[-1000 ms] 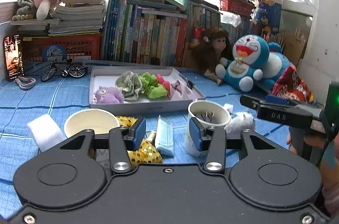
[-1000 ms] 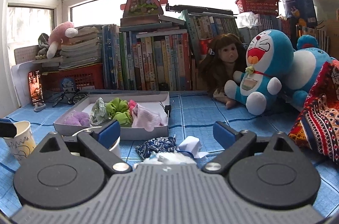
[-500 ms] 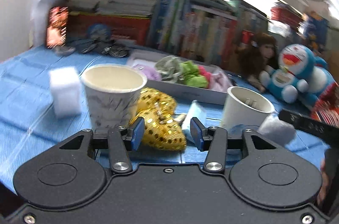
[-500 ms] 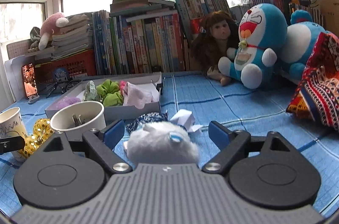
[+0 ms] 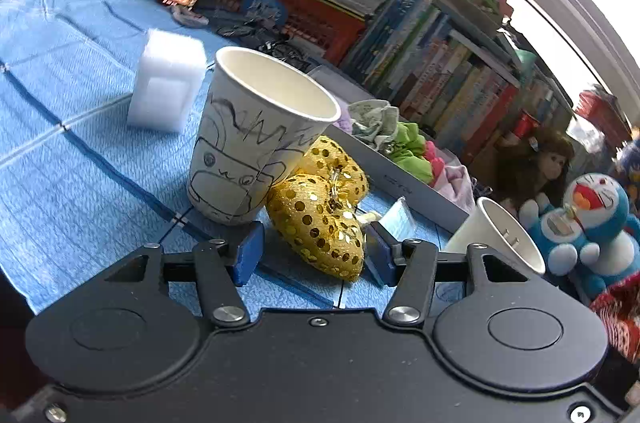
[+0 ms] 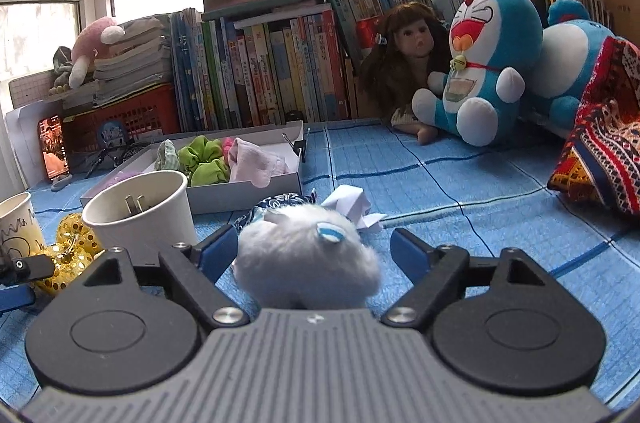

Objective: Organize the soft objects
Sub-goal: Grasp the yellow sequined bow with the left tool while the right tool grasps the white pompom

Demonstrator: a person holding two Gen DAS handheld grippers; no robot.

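A gold sequinned soft toy point(image 5: 320, 223) lies on the blue cloth against a doodled paper cup point(image 5: 256, 139). My left gripper point(image 5: 314, 255) straddles it with its jaws opening; the blue pads point(image 5: 250, 253) stand just off its sides. In the right wrist view a white fluffy toy point(image 6: 308, 263) sits between the wide jaws of my right gripper point(image 6: 314, 255), with a gap at the right pad point(image 6: 408, 253). The grey tray point(image 6: 240, 191) behind holds green scrunchies point(image 6: 204, 159) and a pink cloth point(image 6: 256, 163).
A white cup point(image 6: 140, 215) with a plug inside stands left of the fluffy toy. A white sponge point(image 5: 168, 87), a blue face mask point(image 5: 400, 219), a blue patterned cloth point(image 6: 280, 203) and crumpled paper point(image 6: 352, 203) lie around. Books, a doll point(image 6: 412, 51), a Doraemon plush point(image 6: 488, 63) line the back.
The left gripper sank and rolled, closing in on the gold toy while its jaws widened. The right gripper came down over the white fluffy toy, its jaws a little narrower.
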